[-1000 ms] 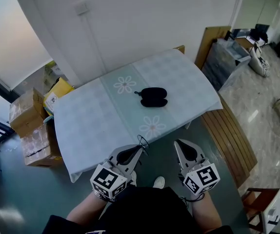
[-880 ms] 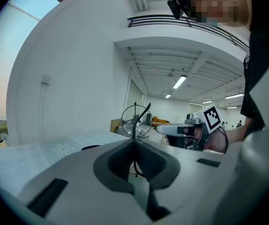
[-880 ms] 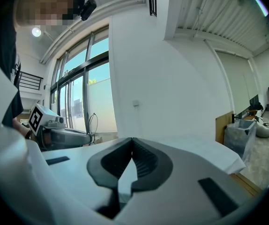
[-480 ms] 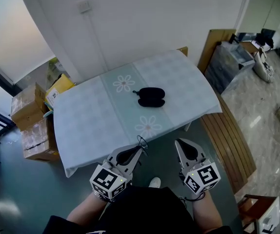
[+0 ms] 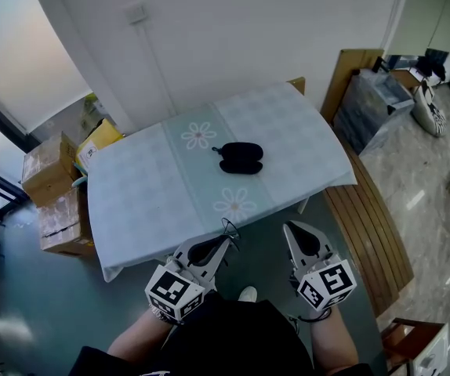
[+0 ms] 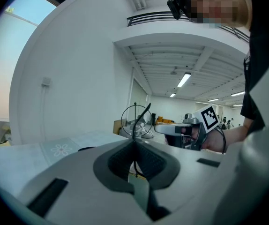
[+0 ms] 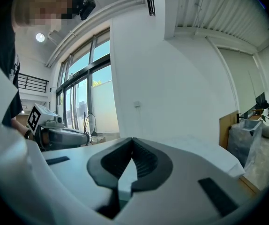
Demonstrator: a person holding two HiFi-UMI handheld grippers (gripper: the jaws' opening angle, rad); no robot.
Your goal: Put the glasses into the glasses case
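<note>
Left gripper [image 5: 224, 239]: jaws closed on the glasses [image 6: 135, 120]. The thin wire frame is pinched at the jaw tips, and one round rim and a dark temple arm stand up above them.

Right gripper [image 5: 292, 228]: jaws closed tip to tip, with nothing between them.

Both grippers are held side by side, near each other, off the near edge of the counter [image 5: 143, 194] and above the green floor [image 5: 21, 319].

The glasses case [image 5: 241, 157] is black and lies near the middle of the counter on the pale patterned cloth, between two printed flowers. It is well apart from both grippers. Whether it lies open cannot be told. The cloth between the case and the near edge carries no other object.

Surroundings:
- Left of the counter: stacked cardboard boxes [image 5: 52, 198] and a yellow box [image 5: 99, 138] against the wall.
- Right of the counter: a slatted wooden bench [image 5: 370, 225] along the counter's edge.
- Beyond the bench: a grey bin [image 5: 374, 104] and a wooden board [image 5: 349, 73] leaning on the wall.
</note>
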